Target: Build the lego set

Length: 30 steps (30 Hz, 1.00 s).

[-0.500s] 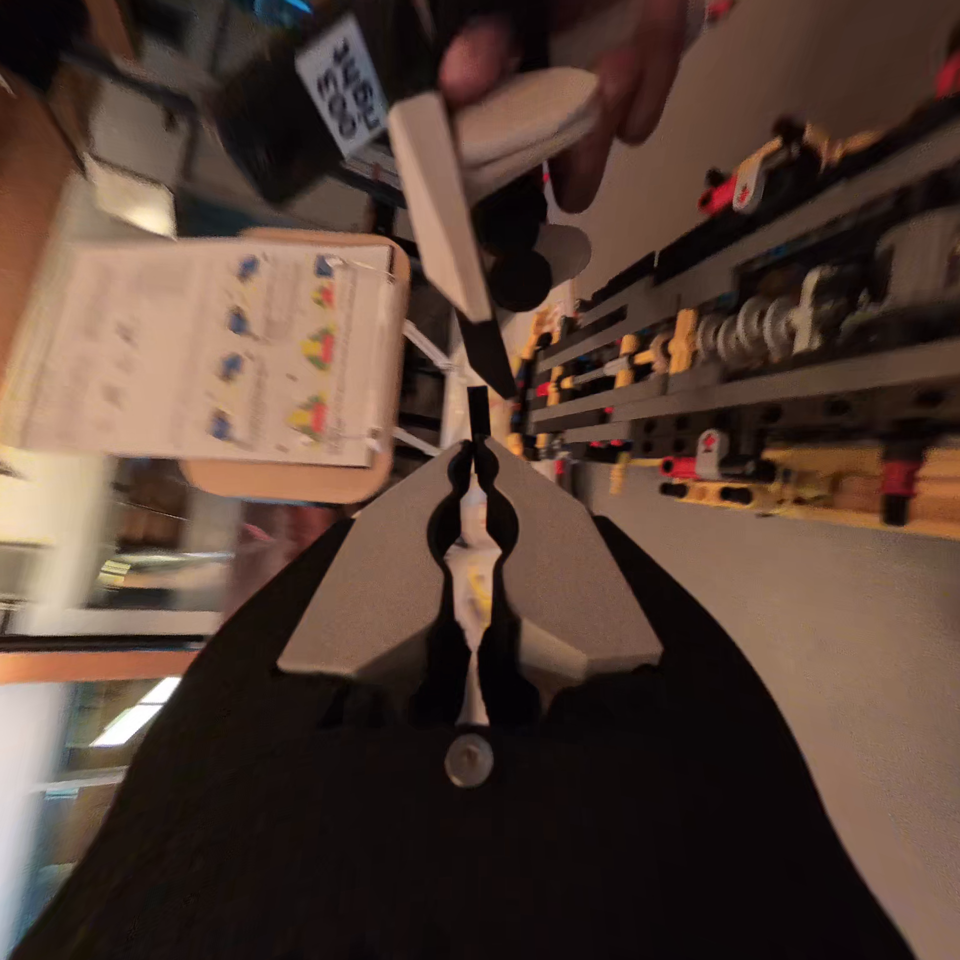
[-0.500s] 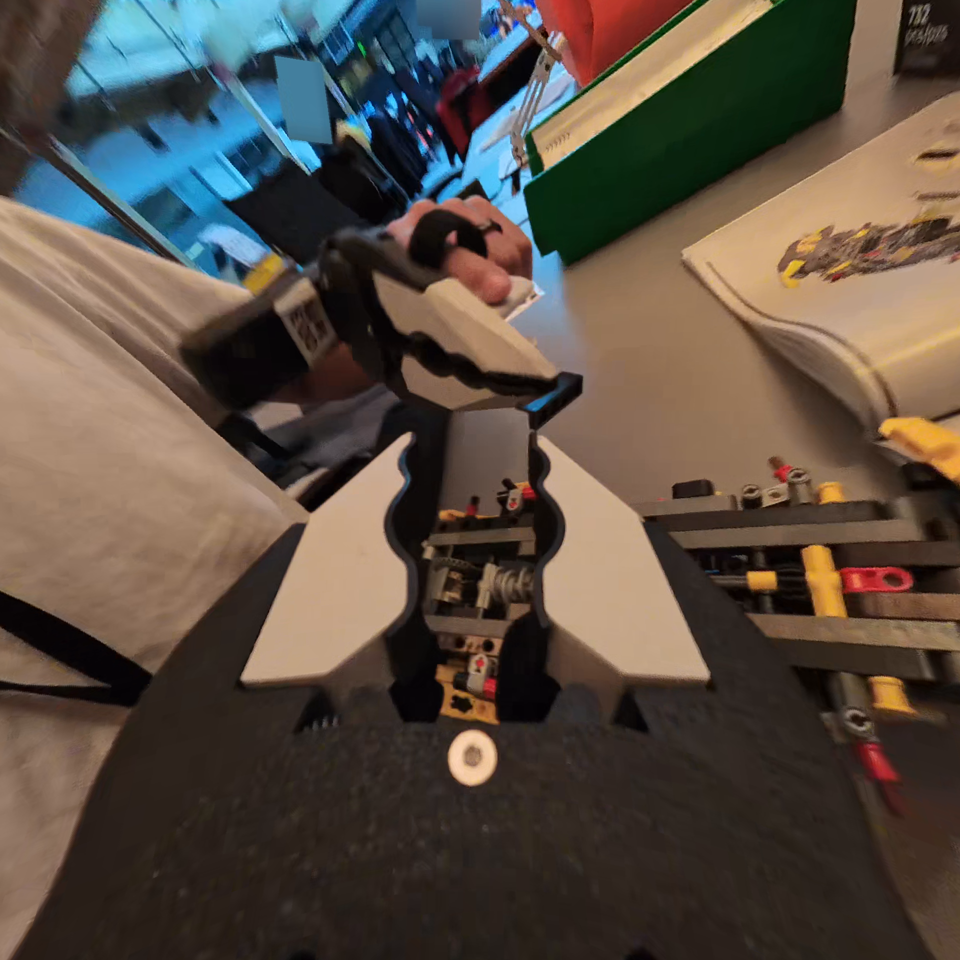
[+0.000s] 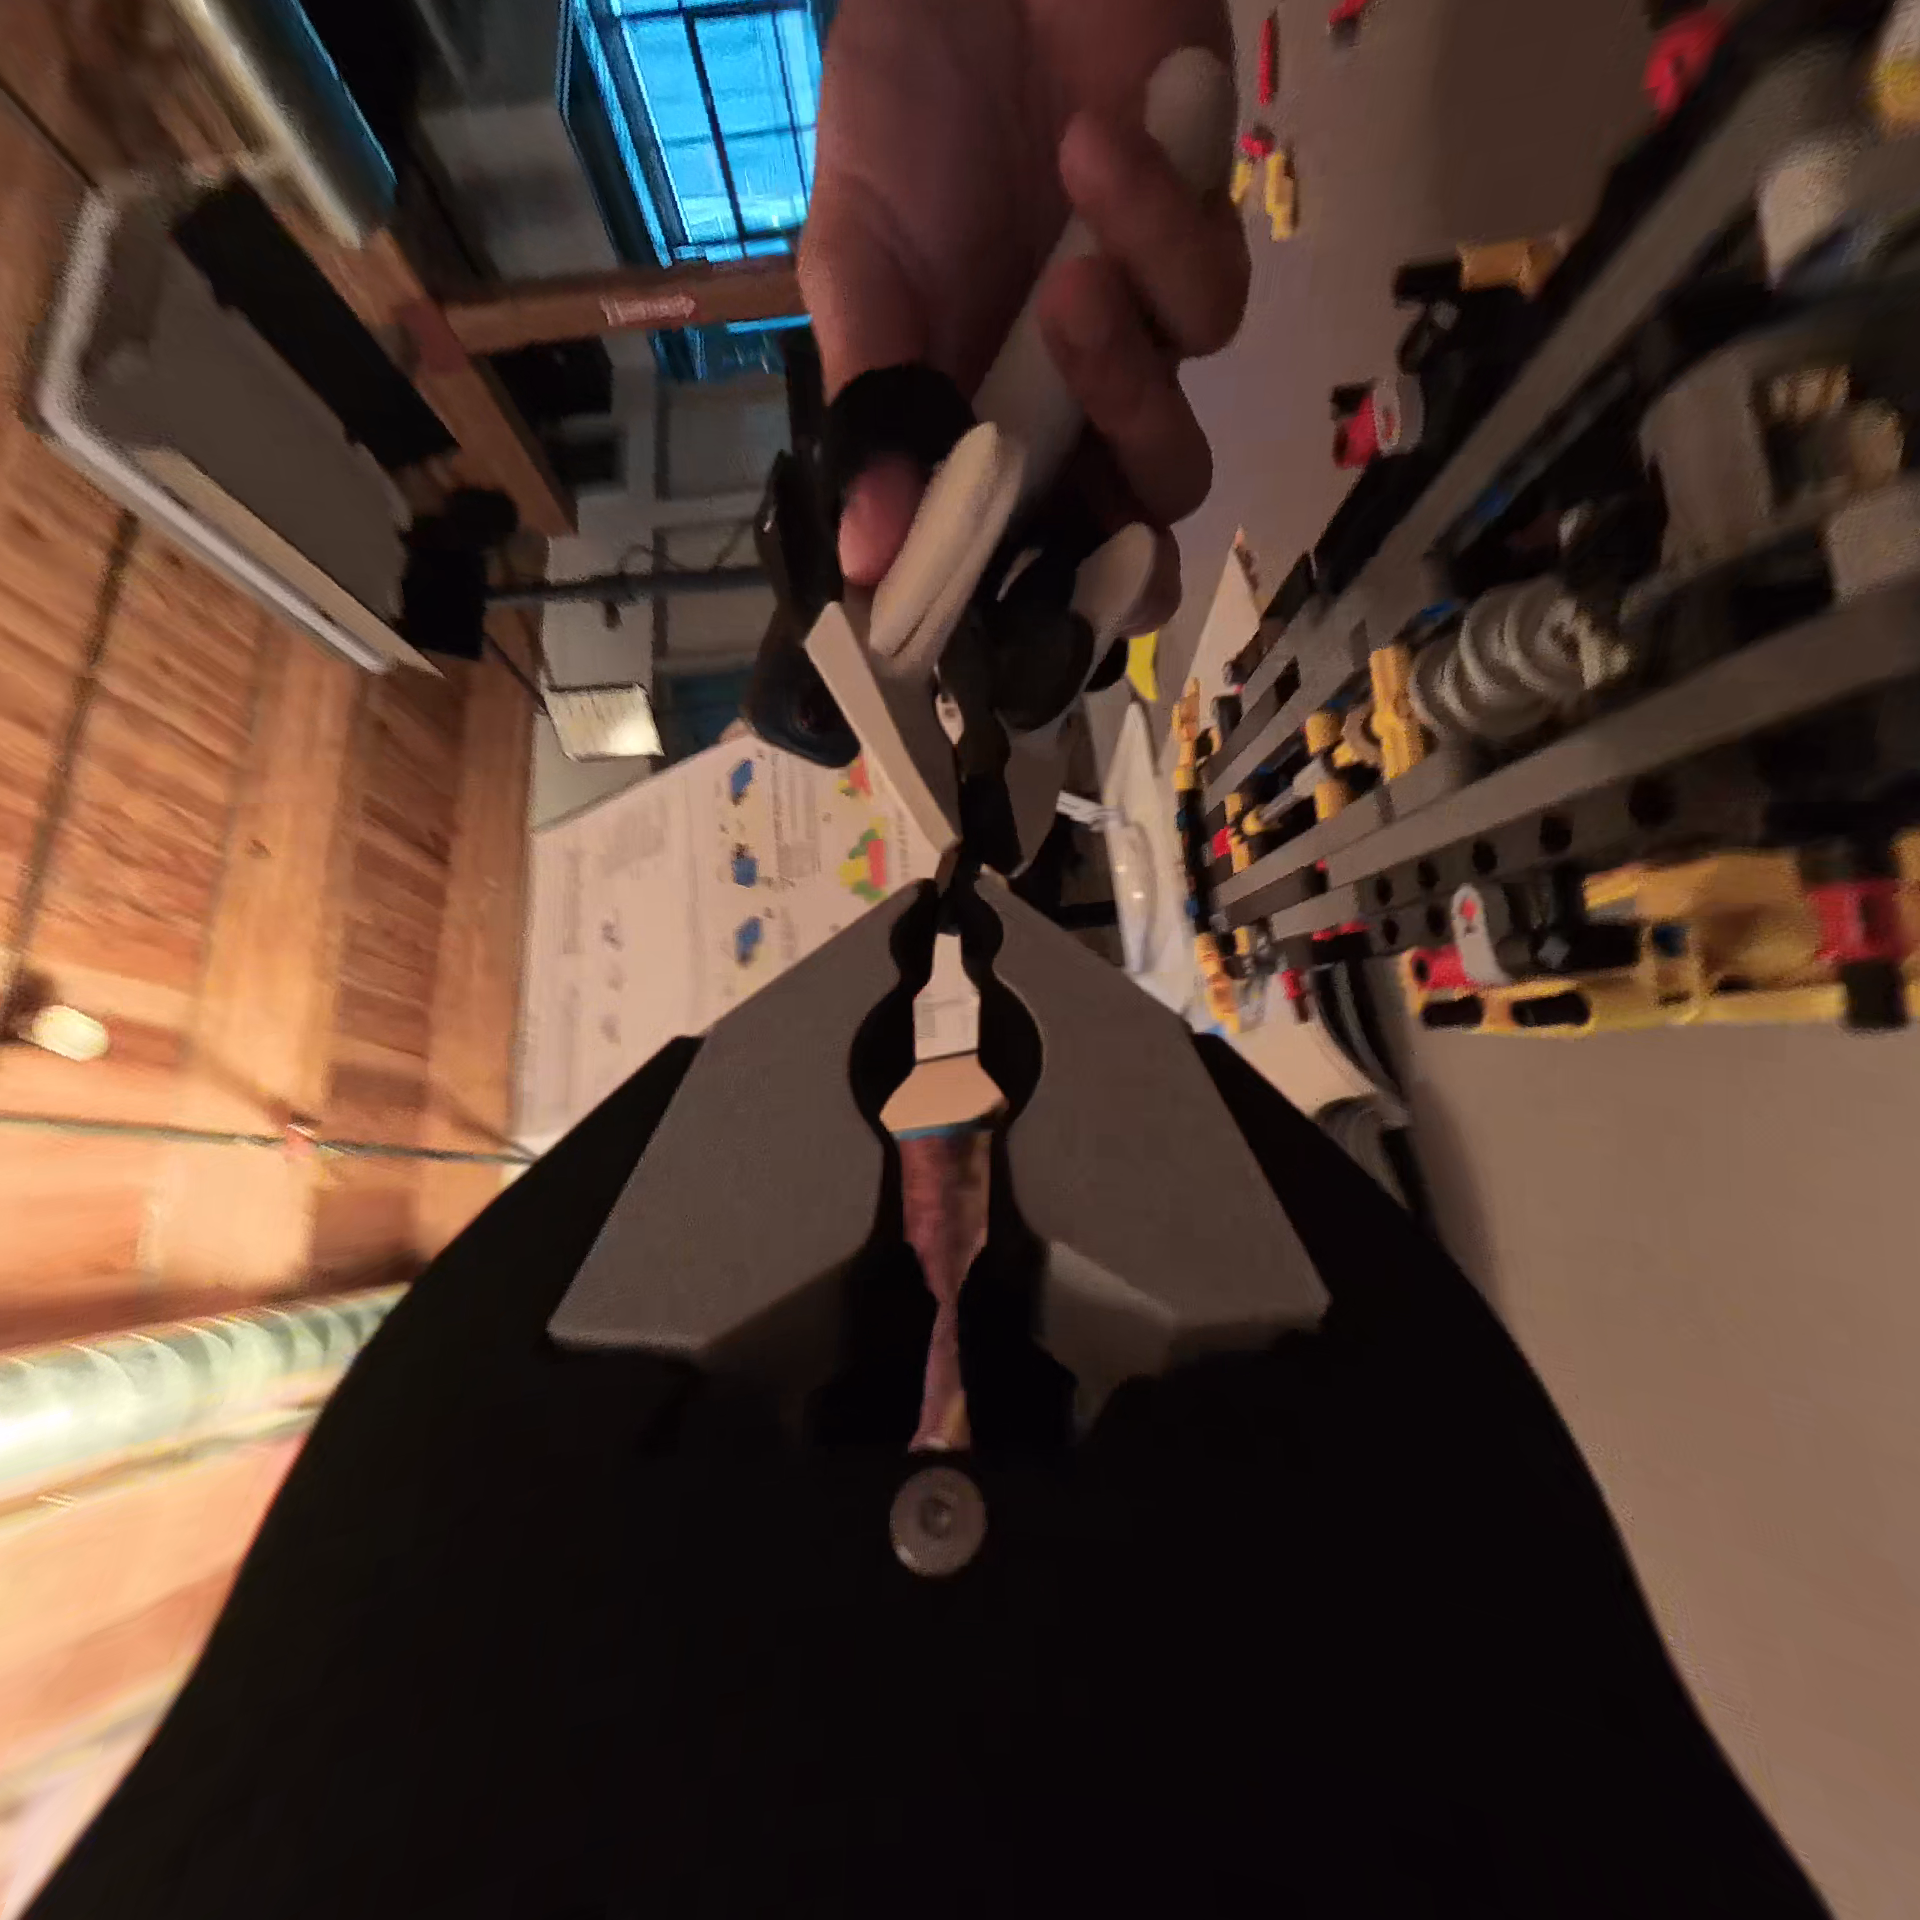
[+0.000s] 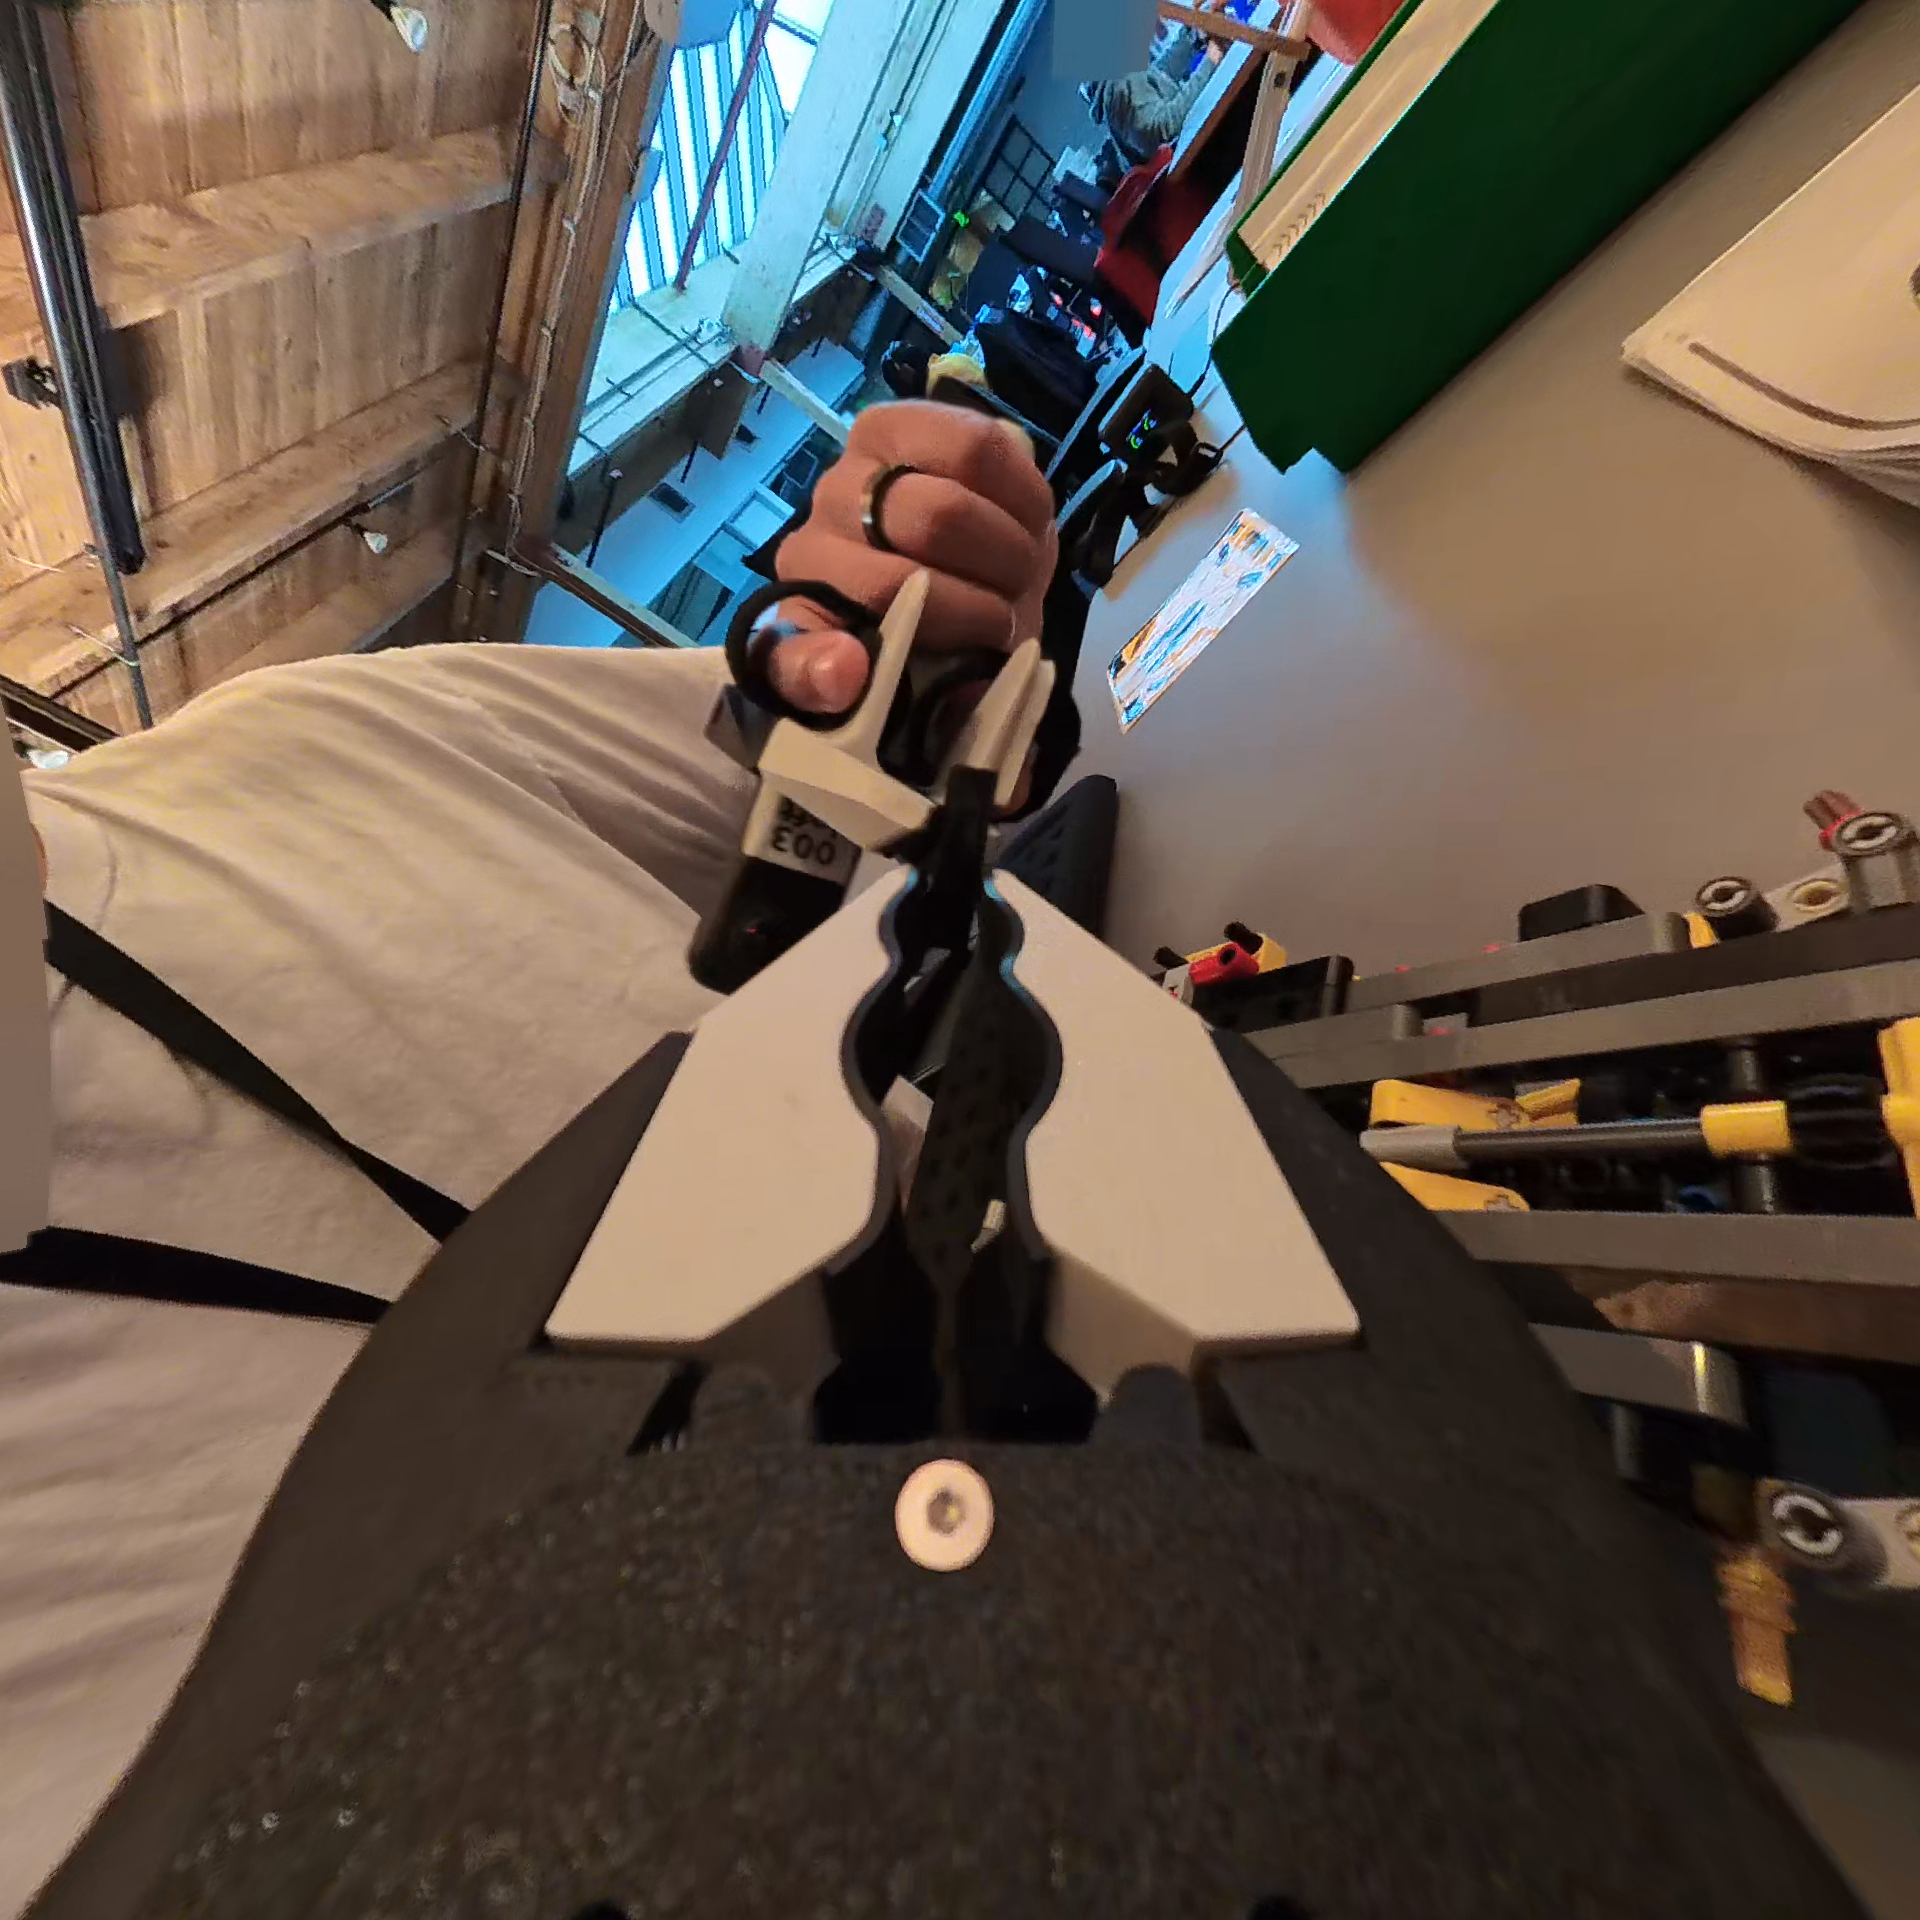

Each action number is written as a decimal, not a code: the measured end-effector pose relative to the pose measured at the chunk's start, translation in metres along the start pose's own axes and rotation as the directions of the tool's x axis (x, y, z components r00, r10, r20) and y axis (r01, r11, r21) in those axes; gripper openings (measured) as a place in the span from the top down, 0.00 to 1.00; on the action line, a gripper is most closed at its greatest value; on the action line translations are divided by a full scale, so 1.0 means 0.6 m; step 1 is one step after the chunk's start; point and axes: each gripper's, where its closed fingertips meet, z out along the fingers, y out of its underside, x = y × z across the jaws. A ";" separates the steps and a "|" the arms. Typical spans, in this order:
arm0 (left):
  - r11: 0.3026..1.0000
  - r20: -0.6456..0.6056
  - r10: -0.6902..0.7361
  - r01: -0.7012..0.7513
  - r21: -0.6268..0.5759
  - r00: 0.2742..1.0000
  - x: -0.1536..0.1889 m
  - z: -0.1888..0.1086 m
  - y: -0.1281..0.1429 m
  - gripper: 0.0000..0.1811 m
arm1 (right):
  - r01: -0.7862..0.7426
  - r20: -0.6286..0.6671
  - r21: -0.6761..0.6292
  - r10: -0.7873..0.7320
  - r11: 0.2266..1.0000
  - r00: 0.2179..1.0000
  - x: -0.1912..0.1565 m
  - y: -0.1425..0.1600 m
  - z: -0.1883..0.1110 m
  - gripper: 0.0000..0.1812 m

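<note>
With my left gripper (image 3: pixel 951 899) and right gripper (image 4: pixel 951 894) pinching one small black piece (image 3: pixel 971 831) tip-to-tip off the bench (image 4: pixel 1558 675) beside the lego chassis (image 4: pixel 1621 1091), uneven pull could drop it.

You are holding the left gripper (image 3: pixel 951 899) and right gripper (image 4: pixel 951 894) tip to tip in the air, both nearly closed, a hand (image 4: pixel 925 551) gripping each handle.
</note>
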 end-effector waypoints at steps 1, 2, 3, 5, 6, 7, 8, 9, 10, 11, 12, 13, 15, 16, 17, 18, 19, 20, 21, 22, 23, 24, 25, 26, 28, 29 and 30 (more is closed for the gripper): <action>0.998 -0.014 -0.069 0.069 -0.006 0.998 0.002 -0.001 -0.001 0.98 | 0.009 -0.009 -0.002 -0.009 1.000 1.000 0.002 0.002 -0.001 0.96; 0.992 -0.026 -0.122 0.122 -0.013 0.992 0.004 -0.002 -0.002 0.98 | 0.014 -0.014 -0.003 -0.014 1.000 1.000 0.003 0.004 -0.001 0.96; 0.989 -0.035 -0.147 0.146 -0.025 0.989 0.007 -0.001 -0.003 0.98 | 0.007 -0.017 -0.006 -0.007 1.000 1.000 0.004 0.006 -0.001 0.96; 0.989 -0.041 -0.141 0.139 -0.049 0.989 0.013 0.001 -0.003 0.99 | -0.019 -0.016 -0.009 0.019 1.000 1.000 0.008 0.010 -0.002 0.95; 0.986 -0.039 -0.161 0.158 -0.061 0.986 0.014 0.002 -0.001 0.99 | -0.028 -0.002 0.002 0.028 1.000 1.000 0.007 0.008 -0.004 0.94; 0.975 -0.040 -0.213 0.210 -0.076 0.976 0.014 0.003 0.003 1.00 | -0.033 0.013 0.015 0.033 0.999 0.999 0.004 0.004 -0.007 0.92; 0.954 -0.043 -0.288 0.283 -0.095 0.957 0.014 0.004 0.008 1.00 | -0.026 0.012 0.034 0.025 0.999 1.000 0.003 -0.002 -0.013 0.90; 0.922 -0.043 -0.376 0.370 -0.113 0.926 0.013 0.003 0.016 1.00 | -0.010 -0.019 0.060 0.011 0.998 1.000 0.007 -0.009 -0.023 0.86; 0.874 -0.047 -0.476 0.468 -0.129 0.878 0.014 0.001 0.025 1.00 | 0.019 -0.067 0.084 -0.014 0.996 0.998 0.013 -0.017 -0.038 0.84; 0.803 -0.060 -0.590 0.576 -0.153 0.805 0.019 0.000 0.035 1.00 | 0.056 -0.119 0.102 -0.044 0.993 0.992 0.018 -0.023 -0.056 0.84; 0.702 -0.074 -0.708 0.689 -0.181 0.702 0.026 -0.002 0.045 1.00 | 0.093 -0.171 0.122 -0.071 0.988 0.983 0.021 -0.030 -0.075 0.84; 0.576 -0.091 -0.817 0.793 -0.201 0.570 0.033 -0.003 0.051 1.00 | 0.127 -0.216 0.145 -0.094 0.981 0.972 0.023 -0.036 -0.094 0.85; 0.287 -0.150 -0.955 0.919 -0.269 0.255 0.056 -0.004 0.057 1.00 | 0.191 -0.302 0.176 -0.132 0.966 0.944 0.027 -0.043 -0.126 0.87; 0.138 -0.166 -0.982 0.943 -0.302 0.090 0.065 -0.004 0.061 1.00 | 0.226 -0.352 0.180 -0.152 0.957 0.923 0.033 -0.043 -0.140 0.87; -0.013 -0.198 -0.977 0.939 -0.344 -0.086 0.073 -0.004 0.060 1.00 | 0.260 -0.394 0.185 -0.171 0.948 0.903 0.038 -0.042 -0.150 0.88; -0.154 -0.212 -0.945 0.910 -0.385 -0.250 0.078 -0.004 0.060 1.00 | 0.296 -0.428 0.189 -0.193 0.936 0.883 0.042 -0.040 -0.158 0.88; -0.278 -0.213 -0.896 0.868 -0.412 -0.388 0.079 -0.003 0.064 1.00 | 0.333 -0.458 0.186 -0.218 0.924 0.862 0.047 -0.035 -0.163 0.88; -0.380 -0.230 -0.826 0.809 -0.448 -0.515 0.081 -0.002 0.062 1.00 | 0.364 -0.487 0.171 -0.243 0.915 0.839 0.053 -0.028 -0.165 0.87; -0.466 -0.249 -0.737 0.739 -0.486 -0.629 0.079 -0.002 0.058 1.00 | 0.391 -0.516 0.141 -0.270 0.909 0.813 0.062 -0.018 -0.166 0.87; -0.542 -0.254 -0.644 0.665 -0.515 -0.721 0.077 -0.001 0.056 1.00 | 0.415 -0.541 0.098 -0.302 0.904 0.785 0.072 -0.006 -0.164 0.86; -0.596 -0.253 -0.555 0.591 -0.544 -0.793 0.076 0.000 0.054 1.00 | 0.438 -0.558 0.049 -0.339 0.898 0.757 0.079 0.005 -0.160 0.86; -0.631 -0.241 -0.487 0.529 -0.567 -0.840 0.079 0.002 0.054 1.00 | 0.458 -0.570 -0.001 -0.377 0.889 0.730 0.083 0.014 -0.155 0.85; -0.650 -0.224 -0.443 0.483 -0.586 -0.868 0.085 0.005 0.055 1.00 | 0.485 -0.578 -0.049 -0.421 0.873 0.699 0.086 0.021 -0.151 0.85; -0.660 -0.208 -0.407 0.444 -0.607 -0.890 0.091 0.007 0.055 1.00 | 0.511 -0.585 -0.085 -0.458 0.856 0.669 0.089 0.025 -0.148 0.86; -0.684 -0.160 -0.351 0.369 -0.629 -0.923 0.104 0.012 0.057 1.00 | 0.530 -0.597 -0.108 -0.481 0.841 0.642 0.094 0.026 -0.145 0.86; -0.688 -0.147 -0.332 0.345 -0.638 -0.932 0.108 0.013 0.057 1.00 | 0.518 -0.597 -0.108 -0.472 0.849 0.649 0.097 0.027 -0.145 0.86; -0.685 -0.132 -0.330 0.334 -0.647 -0.935 0.114 0.014 0.056 1.00 | 0.504 -0.590 -0.100 -0.459 0.858 0.664 0.099 0.028 -0.143 0.86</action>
